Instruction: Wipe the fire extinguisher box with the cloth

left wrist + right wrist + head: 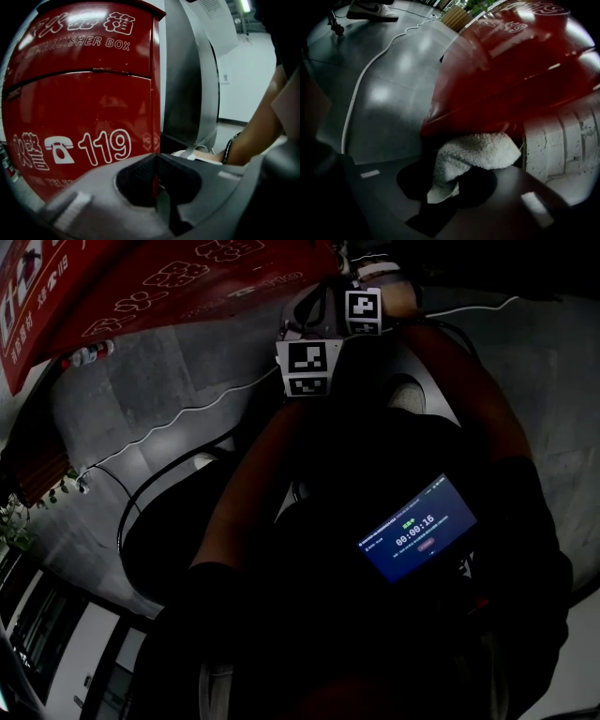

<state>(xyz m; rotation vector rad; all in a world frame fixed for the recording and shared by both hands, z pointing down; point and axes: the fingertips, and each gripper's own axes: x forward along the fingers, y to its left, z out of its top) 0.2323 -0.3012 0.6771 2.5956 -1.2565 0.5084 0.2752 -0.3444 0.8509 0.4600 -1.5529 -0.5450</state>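
Right gripper [454,187] clenched on a white fleecy cloth [476,152]. Most of the cloth bunches loose beyond the jaws, at the low edge of the glossy red metal fire extinguisher box [511,70]; contact uncertain. Left gripper [157,164] clamped shut on nothing, facing the box front beside the "119" print.

Risks, as judged:
- Only a fold is pinched, so dragging it over the panel may pull the cloth free.
- The bare left jaws could scrape the paint if they drift in.
- Farther off, a white cable [361,89] crosses the grey floor [393,117], a snag underfoot.
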